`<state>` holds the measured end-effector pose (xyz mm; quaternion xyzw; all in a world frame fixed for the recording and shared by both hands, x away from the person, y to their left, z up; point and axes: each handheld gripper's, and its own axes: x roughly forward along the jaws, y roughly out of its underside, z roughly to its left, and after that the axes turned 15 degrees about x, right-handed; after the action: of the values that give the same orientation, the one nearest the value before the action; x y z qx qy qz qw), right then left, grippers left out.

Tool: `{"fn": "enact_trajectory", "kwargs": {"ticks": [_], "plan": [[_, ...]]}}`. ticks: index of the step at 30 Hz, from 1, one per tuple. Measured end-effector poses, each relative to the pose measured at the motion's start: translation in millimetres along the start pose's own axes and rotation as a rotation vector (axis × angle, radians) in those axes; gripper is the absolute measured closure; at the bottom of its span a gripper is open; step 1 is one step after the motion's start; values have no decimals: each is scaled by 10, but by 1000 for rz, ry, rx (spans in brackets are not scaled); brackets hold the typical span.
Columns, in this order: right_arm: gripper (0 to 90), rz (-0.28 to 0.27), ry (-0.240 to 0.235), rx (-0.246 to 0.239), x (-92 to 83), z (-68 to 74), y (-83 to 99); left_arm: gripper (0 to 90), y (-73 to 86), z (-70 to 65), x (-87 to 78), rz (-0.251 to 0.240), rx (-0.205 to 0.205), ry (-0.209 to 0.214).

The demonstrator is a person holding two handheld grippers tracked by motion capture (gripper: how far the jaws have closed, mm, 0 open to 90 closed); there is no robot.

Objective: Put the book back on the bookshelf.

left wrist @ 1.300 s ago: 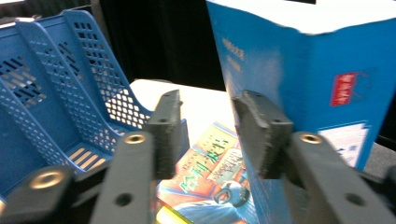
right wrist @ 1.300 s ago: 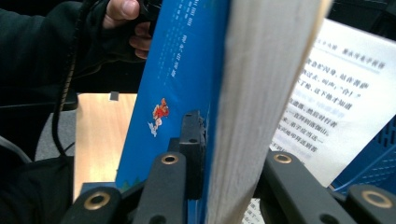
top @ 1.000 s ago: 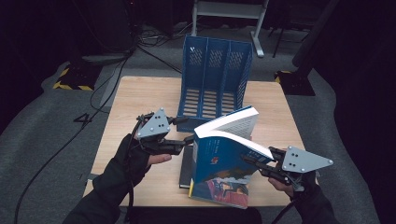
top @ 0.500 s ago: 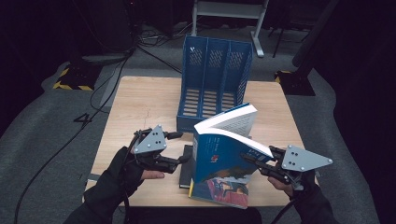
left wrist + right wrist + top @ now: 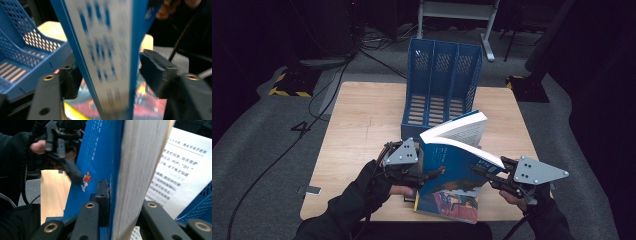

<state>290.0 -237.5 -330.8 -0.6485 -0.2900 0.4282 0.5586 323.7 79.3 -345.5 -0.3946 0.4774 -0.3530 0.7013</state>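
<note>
Standing on grey carpet (image 5: 262, 145), a wooden table (image 5: 362, 115) fills a dark room.

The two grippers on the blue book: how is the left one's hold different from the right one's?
The right gripper is clamped on the book's page block, pads pressing; the left gripper straddles the spine with gaps on both sides, its jaws just closing in. The right one sits at the page edge, the left one at the spine side. Both have black jaws and a grey plate on top.

Blue file rack (image 5: 443, 80) blocking the far side behind the raised book (image 5: 452, 170), bare table (image 5: 357, 120) open leftward
</note>
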Motion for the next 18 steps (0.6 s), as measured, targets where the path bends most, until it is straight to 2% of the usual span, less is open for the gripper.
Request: {"fn": "enact_trajectory", "kwargs": {"ticks": [2, 5, 12, 14, 18], "plan": [[731, -10, 8, 20, -39, -33, 9, 395, -49, 45, 20, -17, -5, 4], [719, -18, 20, 43, -94, -65, 40, 424, -135, 93, 29, -21, 14, -6], [708, -22, 26, 52, -154, -69, 77, 432, -315, 155, -8, -73, 33, 15], [705, -26, 23, 69, -167, -78, 91, 431, -383, 157, -1, -71, 46, 20], [694, -22, 36, 54, -176, -51, 98, 433, -482, 166, 13, -63, 69, 36]]}}
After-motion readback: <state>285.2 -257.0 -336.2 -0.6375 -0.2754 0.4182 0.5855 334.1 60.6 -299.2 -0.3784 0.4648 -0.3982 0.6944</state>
